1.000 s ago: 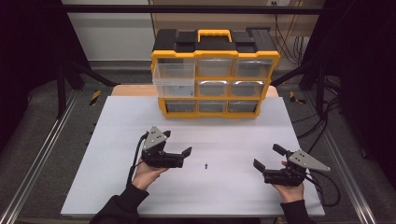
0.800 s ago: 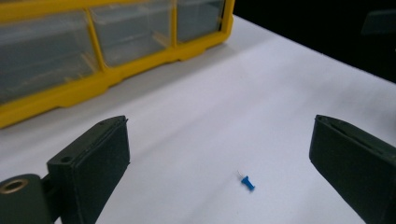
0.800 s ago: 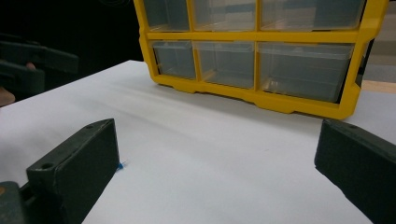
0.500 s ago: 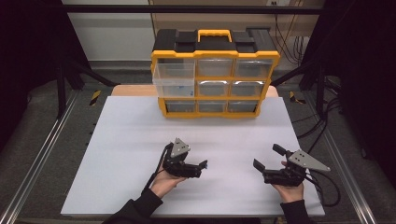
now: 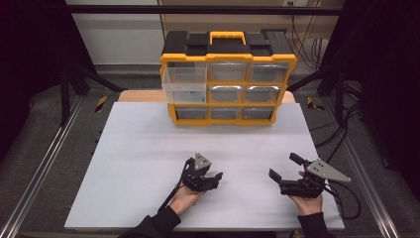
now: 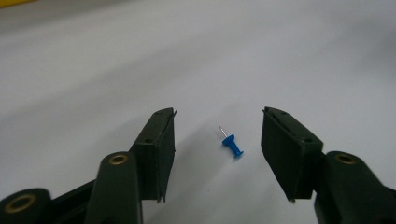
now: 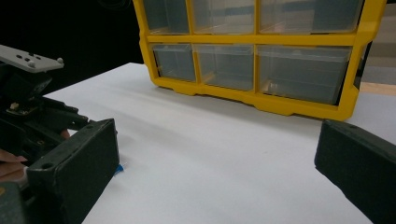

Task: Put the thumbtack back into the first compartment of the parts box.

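Note:
A small blue push pin (image 6: 232, 144) lies on its side on the white table top (image 5: 148, 148), needle pointing away from the camera. My left gripper (image 6: 215, 122) is open and low over the table, one jaw on each side of the pin without touching it. From above, the left gripper (image 5: 214, 179) sits at the front middle and covers the pin. A sliver of the pin's blue (image 7: 119, 169) peeks out beside the right gripper's near jaw. My right gripper (image 5: 285, 167) rests open at the front right, nothing between its jaws.
A yellow and black drawer organizer (image 5: 228, 79) with clear drawers stands at the table's far edge; its upper left drawer (image 5: 184, 84) is pulled out. The organizer (image 7: 261, 51) faces the right gripper. Cables trail off the front right corner.
My left gripper has moved right and slightly toward the front edge, bringing its open jaws around the push pin. The right gripper has stayed put.

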A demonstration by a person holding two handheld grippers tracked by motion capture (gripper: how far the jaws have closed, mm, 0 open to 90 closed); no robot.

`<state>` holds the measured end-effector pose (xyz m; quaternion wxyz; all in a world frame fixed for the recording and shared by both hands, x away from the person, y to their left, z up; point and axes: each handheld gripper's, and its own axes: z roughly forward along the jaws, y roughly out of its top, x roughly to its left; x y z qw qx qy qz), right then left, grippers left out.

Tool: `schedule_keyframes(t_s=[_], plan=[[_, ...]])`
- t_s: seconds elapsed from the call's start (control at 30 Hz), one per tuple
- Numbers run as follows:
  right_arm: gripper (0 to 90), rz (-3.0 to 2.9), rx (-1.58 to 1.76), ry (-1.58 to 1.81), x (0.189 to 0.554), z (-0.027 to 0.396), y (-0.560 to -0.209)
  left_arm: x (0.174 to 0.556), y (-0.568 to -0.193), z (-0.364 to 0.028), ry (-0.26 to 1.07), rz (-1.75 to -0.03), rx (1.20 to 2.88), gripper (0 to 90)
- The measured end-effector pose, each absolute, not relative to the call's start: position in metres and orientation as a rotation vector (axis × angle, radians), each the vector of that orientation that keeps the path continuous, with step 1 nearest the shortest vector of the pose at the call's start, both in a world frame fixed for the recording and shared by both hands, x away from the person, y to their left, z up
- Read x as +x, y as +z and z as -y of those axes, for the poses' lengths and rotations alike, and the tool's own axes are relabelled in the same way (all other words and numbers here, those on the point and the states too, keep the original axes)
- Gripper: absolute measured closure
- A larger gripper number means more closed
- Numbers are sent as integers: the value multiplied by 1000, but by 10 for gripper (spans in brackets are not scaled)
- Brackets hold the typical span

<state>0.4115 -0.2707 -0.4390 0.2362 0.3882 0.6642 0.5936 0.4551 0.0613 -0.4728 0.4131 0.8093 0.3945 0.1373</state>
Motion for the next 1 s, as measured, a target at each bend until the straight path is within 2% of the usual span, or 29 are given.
schedule_keyframes(t_s=[0.3,0.83,1.0], plan=[[5,-1821,1061,1616,412,270,-439,454,-480,-52,350,-1010,2066,600],[5,-1819,1064,1632,412,270,-439,451,-484,-44,398,-1014,2082,729],[5,-1820,1066,1623,412,270,-439,449,-484,-43,435,-1011,2090,805]])
